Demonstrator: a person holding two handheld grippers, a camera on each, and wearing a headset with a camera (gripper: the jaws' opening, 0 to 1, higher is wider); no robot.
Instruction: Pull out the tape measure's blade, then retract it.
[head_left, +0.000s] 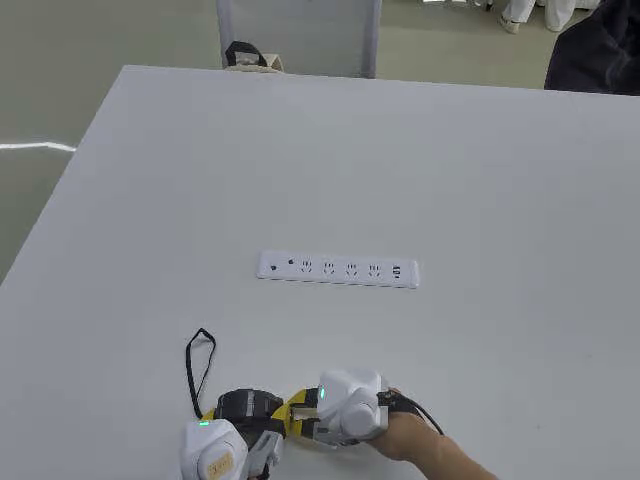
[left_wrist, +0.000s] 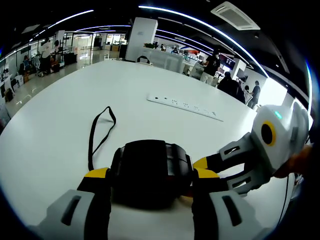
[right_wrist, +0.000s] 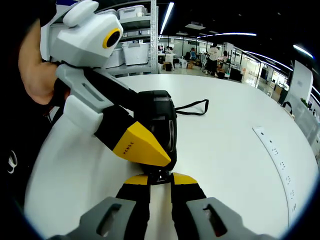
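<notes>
— Where's the tape (head_left: 248, 405)?
— By the near table (head_left: 400, 160) edge, left gripper (left_wrist: 150, 176) clamped across it.
— Right gripper (right_wrist: 160, 180)?
— Nipped tight on the blade tip (right_wrist: 160, 174) at its mouth

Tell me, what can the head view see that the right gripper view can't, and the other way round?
Head view: the person's hand holding the right gripper, seen from above. Right gripper view: its own jaws up close, apparently closed on the blade tip, plus shelves with storage boxes and people far off. Both: the black tape measure held by the left gripper, its strap, the power strip and the white table.
</notes>
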